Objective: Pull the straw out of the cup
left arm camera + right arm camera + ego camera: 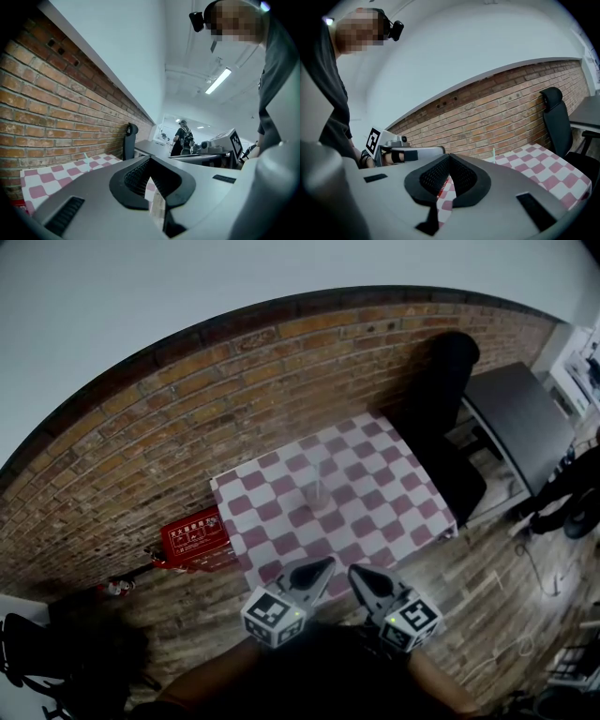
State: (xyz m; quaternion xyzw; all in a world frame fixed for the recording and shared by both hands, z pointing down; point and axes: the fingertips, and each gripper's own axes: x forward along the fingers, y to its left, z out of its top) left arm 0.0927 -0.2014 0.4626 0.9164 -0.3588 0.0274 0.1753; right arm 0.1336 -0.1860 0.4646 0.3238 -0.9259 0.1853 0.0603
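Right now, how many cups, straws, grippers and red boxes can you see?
cup: 1
straw: 1
grippers: 2, the left gripper and the right gripper
red box: 1
Total: 5

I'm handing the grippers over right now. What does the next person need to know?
Left gripper: jaws shut, empty, at the table's near edge, short of the cup.
Right gripper: the same, beside it.
Cup: mid-table, on the checked cloth, with the straw upright in it.
Done: nothing; the straw is not yet touched.
Left: reach in, open the jaws, probably steady the cup, grip the straw, pull it out.
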